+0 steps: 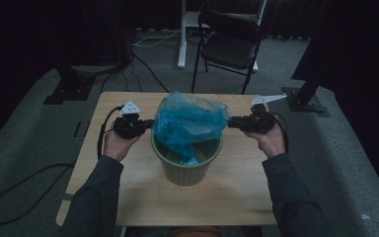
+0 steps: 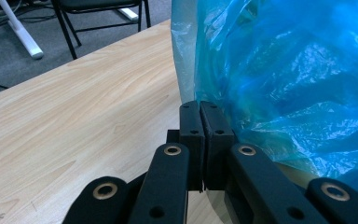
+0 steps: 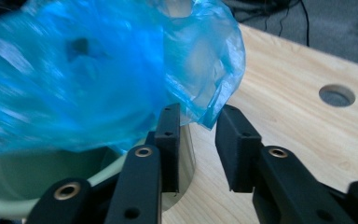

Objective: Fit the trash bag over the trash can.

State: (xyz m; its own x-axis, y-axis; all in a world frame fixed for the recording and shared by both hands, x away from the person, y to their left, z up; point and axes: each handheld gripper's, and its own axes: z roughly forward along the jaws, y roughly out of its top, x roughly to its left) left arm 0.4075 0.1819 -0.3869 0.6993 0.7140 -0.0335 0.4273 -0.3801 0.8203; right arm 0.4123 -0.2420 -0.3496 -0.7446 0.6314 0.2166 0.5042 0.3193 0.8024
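Plastic of the blue bag (image 1: pixel 190 121) stays lifted over the green bin (image 1: pixel 186 165) on the desk (image 1: pixel 128 106) because the left gripper (image 2: pixel 199 108) pinches its edge, while the right gripper (image 3: pixel 196 122) stands parted around the opposite edge, pressing nothing.

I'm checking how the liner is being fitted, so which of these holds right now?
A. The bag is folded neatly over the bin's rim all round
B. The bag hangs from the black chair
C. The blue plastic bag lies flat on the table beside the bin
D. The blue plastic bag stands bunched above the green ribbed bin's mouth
D: in the high view the crumpled blue plastic bag rises bunched over the mouth of the round green ribbed bin, between the two hand-held grippers.
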